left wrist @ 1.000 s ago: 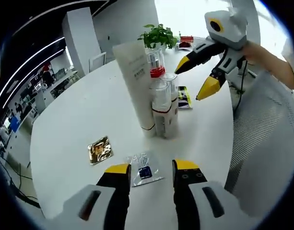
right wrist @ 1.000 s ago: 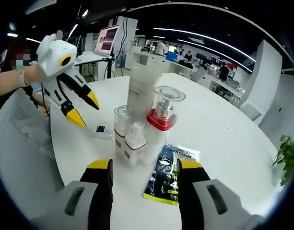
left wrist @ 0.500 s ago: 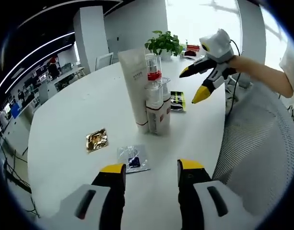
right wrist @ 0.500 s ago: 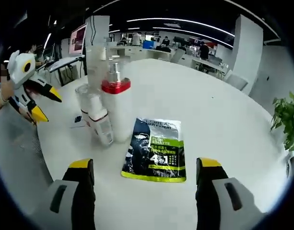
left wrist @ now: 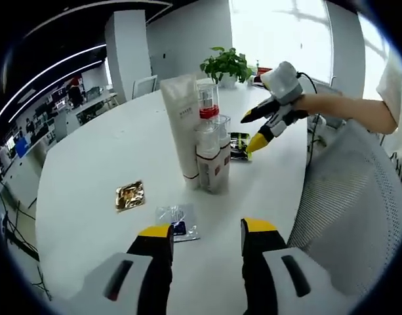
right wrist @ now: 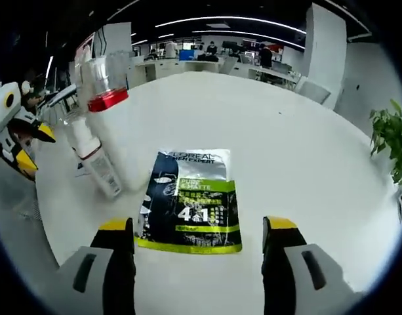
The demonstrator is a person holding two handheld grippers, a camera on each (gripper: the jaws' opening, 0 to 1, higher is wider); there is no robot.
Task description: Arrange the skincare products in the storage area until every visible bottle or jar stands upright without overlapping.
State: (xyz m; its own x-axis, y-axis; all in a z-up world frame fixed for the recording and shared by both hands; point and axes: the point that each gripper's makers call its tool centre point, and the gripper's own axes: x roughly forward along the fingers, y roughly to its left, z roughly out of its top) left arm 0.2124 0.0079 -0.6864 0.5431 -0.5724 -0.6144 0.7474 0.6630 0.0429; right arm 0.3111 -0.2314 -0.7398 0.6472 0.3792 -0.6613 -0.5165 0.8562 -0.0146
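Right gripper (right wrist: 199, 226) hangs wide open and empty just above the dark green-and-black sachet (right wrist: 189, 200) lying flat on the white table (right wrist: 266, 138), while the left gripper (left wrist: 202, 233), also open and empty, hovers near a small clear sachet (left wrist: 177, 221) and a gold one (left wrist: 129, 195). The sachet looks thin, limp, light and probably slick, so I would pinch it by an edge. Just beside it stand the white tube (left wrist: 183, 128), a red-collared pump bottle (left wrist: 208, 105) and two small clear-capped bottles (left wrist: 211, 152), upright in a tight cluster, likely top-heavy and easily toppled.
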